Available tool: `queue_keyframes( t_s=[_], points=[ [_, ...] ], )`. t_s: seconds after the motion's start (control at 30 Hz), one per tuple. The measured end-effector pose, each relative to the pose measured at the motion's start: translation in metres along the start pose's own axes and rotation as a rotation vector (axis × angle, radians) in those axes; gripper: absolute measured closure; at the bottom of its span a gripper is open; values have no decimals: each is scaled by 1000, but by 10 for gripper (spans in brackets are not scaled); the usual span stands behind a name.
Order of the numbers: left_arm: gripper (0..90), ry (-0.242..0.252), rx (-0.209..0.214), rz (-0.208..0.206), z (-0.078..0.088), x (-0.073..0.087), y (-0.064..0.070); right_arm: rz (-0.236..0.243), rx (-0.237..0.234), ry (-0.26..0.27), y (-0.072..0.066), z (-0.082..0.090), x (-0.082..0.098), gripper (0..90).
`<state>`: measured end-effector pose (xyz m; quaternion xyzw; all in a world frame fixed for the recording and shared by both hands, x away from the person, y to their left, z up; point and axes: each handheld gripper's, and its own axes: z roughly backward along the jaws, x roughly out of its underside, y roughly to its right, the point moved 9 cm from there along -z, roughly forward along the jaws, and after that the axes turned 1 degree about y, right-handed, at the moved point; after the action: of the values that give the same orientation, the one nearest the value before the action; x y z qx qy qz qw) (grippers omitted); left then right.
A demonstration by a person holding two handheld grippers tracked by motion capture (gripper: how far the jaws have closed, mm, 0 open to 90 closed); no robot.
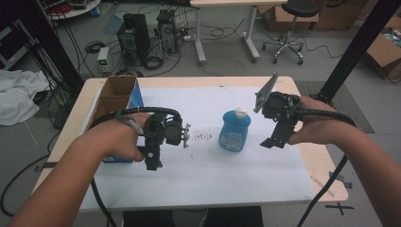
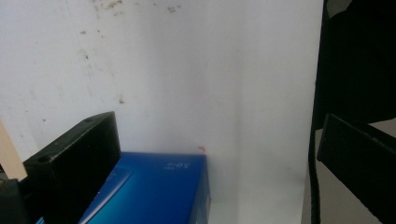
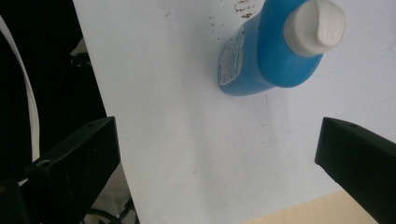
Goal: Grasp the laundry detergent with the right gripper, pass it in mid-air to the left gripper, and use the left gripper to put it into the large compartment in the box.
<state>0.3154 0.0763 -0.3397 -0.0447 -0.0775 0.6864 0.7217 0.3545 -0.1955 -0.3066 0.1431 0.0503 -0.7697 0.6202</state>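
Blue bottle [image 1: 234, 131], white cap [image 1: 241, 112]; blue box [image 2: 154, 191]; black grippers

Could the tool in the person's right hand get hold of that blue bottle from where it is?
Probably yes. The right tool stands wide open, the blue bottle stands upright just ahead of it, and only bare white table cover lies between them. The open cardboard box sits far off.

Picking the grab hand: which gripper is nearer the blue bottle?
Right, narrowly. The right gripper hangs just off the blue bottle, jaws open; the left gripper sits farther away, by the blue box.
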Motion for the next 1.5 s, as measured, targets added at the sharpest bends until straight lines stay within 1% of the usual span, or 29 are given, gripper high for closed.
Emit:
queue_keyframes(
  t_s=[0.03,0.13,0.17,0.2,0.23,0.27,0.3,0.33,0.4,0.43,0.47,0.53,0.57,0.6,0.63,0.67,0.7,0.73,0.83,0.93,1.13,1.23,1.27,1.3,1.33,1.37,1.43,1.47,1.5],
  points=[
    [1,1,-3,-9,0,0,0,-21,-1,12,3,-5,6,0],
    [0,4,-9,-10,0,0,0,-41,-2,33,8,-13,12,0],
    [0,3,-9,-9,1,1,1,-41,-2,33,8,-13,12,0],
    [1,3,-6,-11,1,1,1,-52,-7,45,8,-15,13,0],
    [1,6,-4,-3,0,1,2,-64,-5,76,11,-20,14,0],
    [1,13,-11,-9,0,1,2,-72,-9,97,12,-23,14,0],
    [1,13,-11,-9,0,1,2,-79,-9,111,13,-25,14,0],
    [1,5,-7,-5,0,2,2,-79,-9,111,13,-25,14,0],
    [0,6,-6,-2,-1,3,3,-100,-10,148,18,-36,18,0],
    [0,9,-7,-3,-1,3,3,-100,-10,148,18,-36,18,0],
    [1,5,-5,-2,-1,4,4,-111,-21,176,19,-44,19,1],
    [0,5,-7,1,-1,5,4,-124,-21,194,22,-51,20,0],
    [1,5,-7,1,-1,5,4,-124,-21,194,22,-51,20,0],
    [1,5,-9,0,0,6,4,-137,-30,209,24,-58,22,0],
    [1,5,-9,0,0,6,4,-137,-30,209,24,-58,22,0],
    [0,5,-6,1,0,6,4,-149,-25,228,27,-63,23,0],
    [0,7,-8,-1,0,6,5,-149,-25,228,27,-63,23,0],
    [0,4,-7,-1,0,7,5,-163,-27,253,30,-67,24,0],
    [0,5,-6,0,0,7,5,-176,-33,272,33,-72,25,0],
    [1,6,-8,0,0,7,5,-205,-30,315,39,-79,27,0],
    [0,8,-8,-3,0,5,6,-225,-30,359,44,-90,26,0],
    [0,6,-6,-7,0,5,6,-231,-28,389,48,-95,24,0],
    [1,5,-6,-6,0,4,6,-235,-24,411,50,-98,23,0],
    [0,5,-6,-6,0,4,6,-235,-24,411,50,-98,23,0],
    [0,4,-3,0,0,5,7,-239,-25,424,51,-100,23,0],
    [1,3,-5,-5,0,5,7,-249,-26,449,53,-103,21,0],
    [1,5,-6,-5,-1,5,7,-252,-25,460,54,-105,21,0],
    [0,7,-5,-4,-1,5,7,-258,-26,481,56,-108,20,0],
    [0,6,-5,-4,-1,5,7,-258,-26,481,56,-108,20,0]
  ],
)
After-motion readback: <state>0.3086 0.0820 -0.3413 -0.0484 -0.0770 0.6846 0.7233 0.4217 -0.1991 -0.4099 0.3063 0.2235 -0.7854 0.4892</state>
